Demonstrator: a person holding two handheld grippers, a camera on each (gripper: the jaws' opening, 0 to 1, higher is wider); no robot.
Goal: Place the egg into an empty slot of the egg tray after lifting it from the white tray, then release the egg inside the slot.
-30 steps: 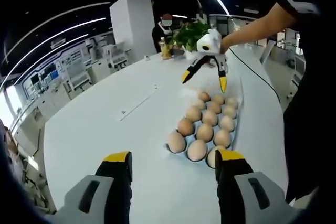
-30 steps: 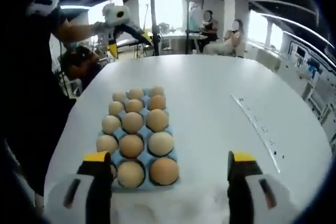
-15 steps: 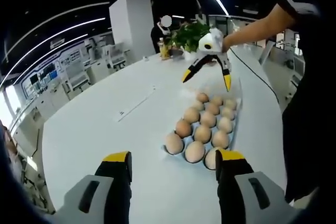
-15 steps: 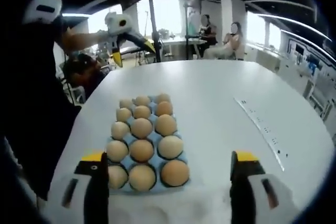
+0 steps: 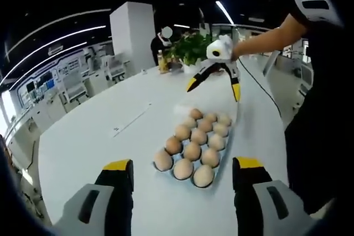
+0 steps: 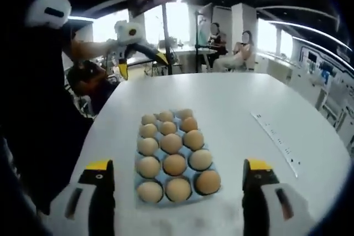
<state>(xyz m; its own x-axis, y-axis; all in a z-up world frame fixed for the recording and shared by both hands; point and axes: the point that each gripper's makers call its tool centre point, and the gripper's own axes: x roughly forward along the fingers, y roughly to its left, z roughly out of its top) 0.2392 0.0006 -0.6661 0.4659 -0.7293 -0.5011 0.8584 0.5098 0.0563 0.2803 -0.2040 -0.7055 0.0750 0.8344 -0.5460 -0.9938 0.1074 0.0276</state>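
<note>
A blue egg tray (image 5: 220, 164) (image 6: 191, 200) lies on the white table, and a brown egg (image 5: 192, 151) (image 6: 175, 164) sits in every slot I can see. My left gripper (image 5: 182, 164) is open with nothing between its jaws and hangs short of the tray's near end. It also appears at the upper left of the right gripper view, as the left gripper (image 6: 141, 63). My right gripper (image 6: 178, 165) is open and holds nothing, above the tray's opposite end. The right gripper (image 5: 213, 89) comes into the left gripper view too, jaws spread. A pale frosted white tray (image 5: 185, 108) lies just past the egg tray.
The person's dark-clothed body (image 5: 318, 114) (image 6: 33, 114) stands along one table edge. A thin ruler-like strip (image 5: 131, 119) (image 6: 275, 141) lies on the table beside the tray. A green plant (image 5: 191, 48) stands at the far end. Seated people (image 6: 229, 40) are beyond the table.
Both views have drawn back and shifted, so the egg tray looks smaller and sits more centrally. The eggs have not moved. Both grippers stay open.
</note>
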